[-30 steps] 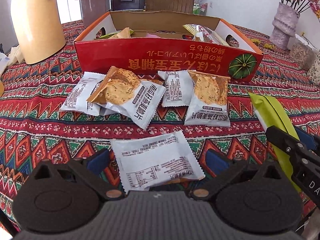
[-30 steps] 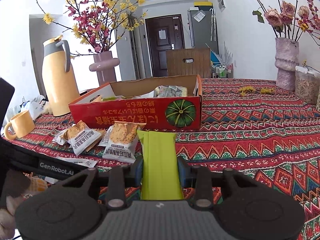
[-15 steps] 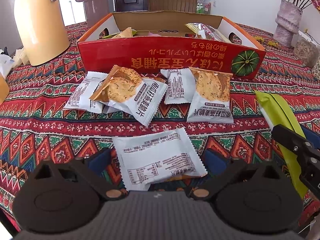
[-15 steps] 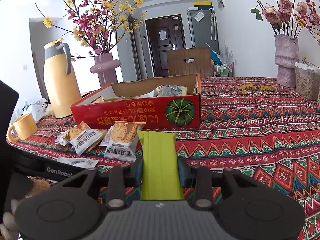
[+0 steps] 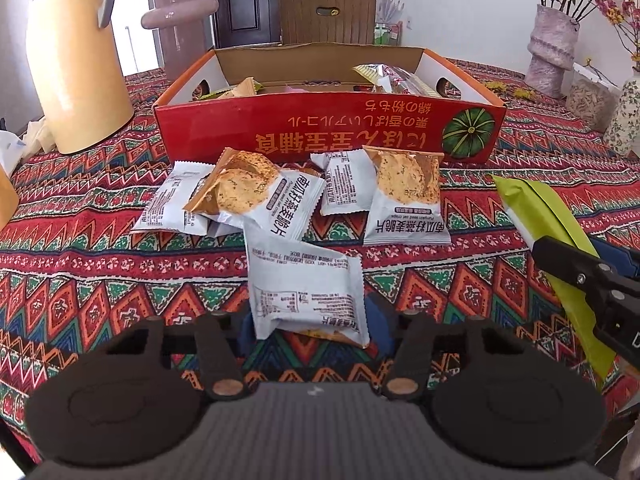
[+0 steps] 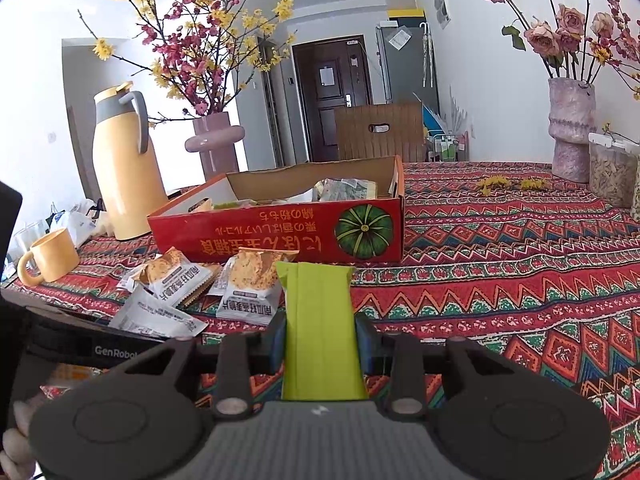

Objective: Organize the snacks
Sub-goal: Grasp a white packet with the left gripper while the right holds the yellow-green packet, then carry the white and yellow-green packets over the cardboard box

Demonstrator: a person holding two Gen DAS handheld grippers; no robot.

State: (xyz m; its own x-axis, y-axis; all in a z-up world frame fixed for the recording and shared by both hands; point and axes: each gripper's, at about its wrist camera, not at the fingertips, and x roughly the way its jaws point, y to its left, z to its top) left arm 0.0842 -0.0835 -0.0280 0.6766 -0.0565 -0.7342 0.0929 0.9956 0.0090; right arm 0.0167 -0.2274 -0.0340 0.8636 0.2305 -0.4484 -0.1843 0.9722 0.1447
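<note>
My left hand-held gripper (image 5: 310, 320) is closing on a white snack pack (image 5: 306, 290); my right hand-held gripper (image 6: 320, 338) squeezes a green pack (image 6: 320, 320).
The packs look light, crinkly and slippery, with crackers that could break, so I would pinch the flat edge. More packs (image 5: 406, 200) lie at 12 o'clock on the patterned tabletop (image 5: 80, 280), just before the red box (image 5: 320, 136).

The tablecloth (image 5: 100, 280) is a zigzag weave of red, green and orange. The box (image 5: 320, 136) is red with gold lettering (and a green pumpkin). The jug (image 6: 124, 176) is pale yellow with a grey handle; one packet (image 6: 320, 320) is lime green.
</note>
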